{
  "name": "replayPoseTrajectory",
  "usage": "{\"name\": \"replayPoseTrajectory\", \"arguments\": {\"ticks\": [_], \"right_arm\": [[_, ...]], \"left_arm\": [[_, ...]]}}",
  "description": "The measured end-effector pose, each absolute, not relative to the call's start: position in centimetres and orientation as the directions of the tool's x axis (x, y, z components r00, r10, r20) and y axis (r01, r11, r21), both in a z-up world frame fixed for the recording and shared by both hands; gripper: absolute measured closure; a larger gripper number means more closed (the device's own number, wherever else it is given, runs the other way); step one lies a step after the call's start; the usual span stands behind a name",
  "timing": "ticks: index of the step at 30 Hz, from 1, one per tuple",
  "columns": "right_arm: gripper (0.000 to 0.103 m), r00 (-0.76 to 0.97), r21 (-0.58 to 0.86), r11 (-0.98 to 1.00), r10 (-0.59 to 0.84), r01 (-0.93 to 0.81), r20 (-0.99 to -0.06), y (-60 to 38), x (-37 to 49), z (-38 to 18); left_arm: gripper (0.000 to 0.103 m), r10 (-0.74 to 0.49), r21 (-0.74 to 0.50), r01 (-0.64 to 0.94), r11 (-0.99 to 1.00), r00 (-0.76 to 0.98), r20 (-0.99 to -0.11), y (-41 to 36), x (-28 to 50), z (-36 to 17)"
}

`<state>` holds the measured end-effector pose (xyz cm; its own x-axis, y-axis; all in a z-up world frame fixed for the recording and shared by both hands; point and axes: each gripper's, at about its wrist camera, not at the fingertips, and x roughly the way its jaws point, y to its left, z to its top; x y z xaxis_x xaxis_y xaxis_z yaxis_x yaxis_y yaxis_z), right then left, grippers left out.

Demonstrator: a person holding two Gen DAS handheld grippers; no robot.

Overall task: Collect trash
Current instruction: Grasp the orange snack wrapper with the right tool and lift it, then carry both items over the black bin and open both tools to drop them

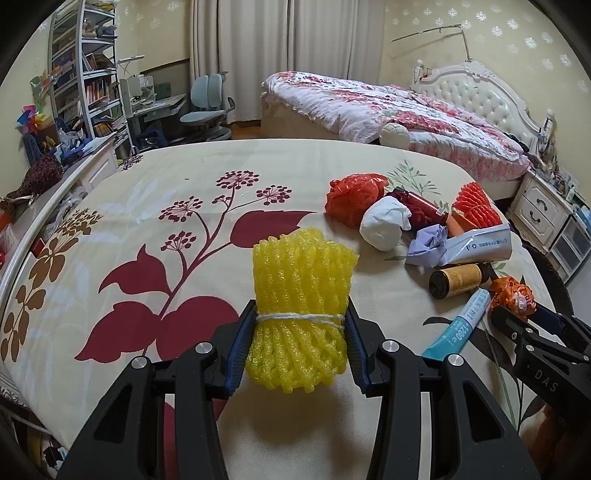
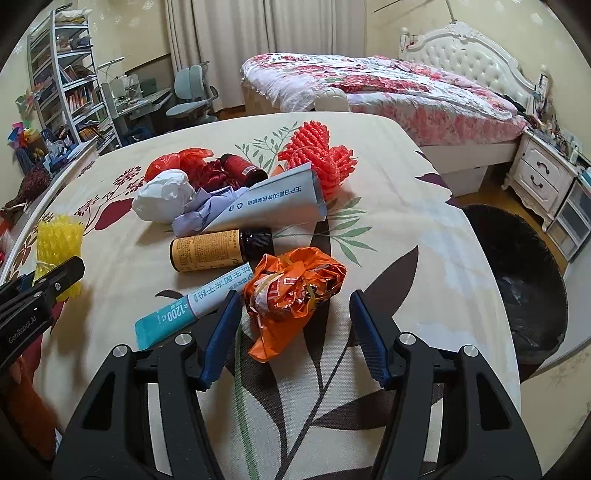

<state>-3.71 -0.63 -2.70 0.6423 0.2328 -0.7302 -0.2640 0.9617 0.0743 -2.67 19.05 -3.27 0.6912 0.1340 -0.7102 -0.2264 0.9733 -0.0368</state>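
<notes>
Left tongs (image 1: 300, 334) clamp yellow foam net (image 1: 301, 295); right tongs (image 2: 295, 325) straddle orange wrapper (image 2: 291, 291) untouched.

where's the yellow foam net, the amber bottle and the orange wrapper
yellow foam net (image 1: 301, 295), left wrist view, upper body above the string
amber bottle (image 2: 208, 250), right wrist view, label
orange wrapper (image 2: 295, 288), right wrist view, crumpled middle

1. Cream wallpaper (image 1: 517, 33) with pale flower motifs covers the far walls.
2. Long pale curtains (image 1: 258, 55) hang at the far centre.
3. A bed (image 1: 388, 110) with a floral quilt and a white tufted headboard (image 1: 476, 96) stands far right.
4. A white bookshelf (image 1: 85, 77) stands far left, with a desk (image 1: 159, 105) and a blue-grey chair (image 1: 207, 107) beside it.
5. A white nightstand (image 1: 539, 206) stands at right.
</notes>
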Motion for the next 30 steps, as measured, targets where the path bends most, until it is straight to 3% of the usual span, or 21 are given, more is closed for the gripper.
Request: {"name": "replayPoseTrajectory", "arguments": {"ticks": [5,17,30], "right_arm": [[0.066,0.634,0.073,0.957,0.241,-0.28,-0.735,-0.5,-3.5,-2.7],[0.066,0.666,0.09,0.962,0.244,-0.257,-0.705,-2.5,-4.4,-1.3],[0.066,0.742,0.063,0.992,0.122,-0.107,-0.659,-9.6,-4.3,0.8]], "left_arm": [[0.057,0.128,-0.037,-0.22,0.975,0.686,-0.716,18.7,-2.5,-3.5],[0.057,0.106,-0.041,-0.192,0.981,0.696,-0.71,16.9,-2.4,-3.0],[0.057,-0.003,-0.055,-0.044,0.998,0.754,-0.657,9.6,-1.1,-0.5]]}}
